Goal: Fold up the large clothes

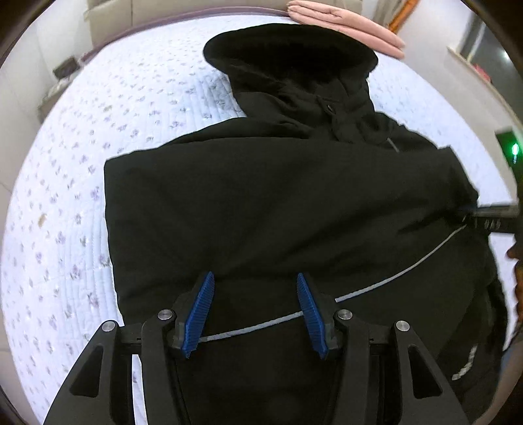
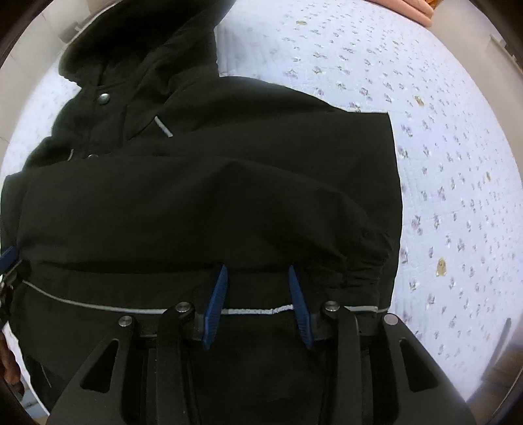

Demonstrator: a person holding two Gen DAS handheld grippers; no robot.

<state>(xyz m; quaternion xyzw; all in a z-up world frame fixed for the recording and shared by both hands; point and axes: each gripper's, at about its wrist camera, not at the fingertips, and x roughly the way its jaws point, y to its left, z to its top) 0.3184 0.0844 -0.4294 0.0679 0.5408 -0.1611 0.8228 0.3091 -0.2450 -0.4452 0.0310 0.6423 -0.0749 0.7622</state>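
A black hooded jacket lies on the bed with its hood pointing away and both sleeves folded across the body. A grey reflective stripe crosses its lower part. My left gripper is open and empty just above the lower left part of the jacket. My right gripper is open and empty above the lower right part of the jacket, astride the stripe. The right gripper also shows at the right edge of the left wrist view.
The bed has a white quilt with small purple flowers, also in the right wrist view. A folded pink garment lies at the far edge of the bed behind the hood. Walls and furniture ring the bed.
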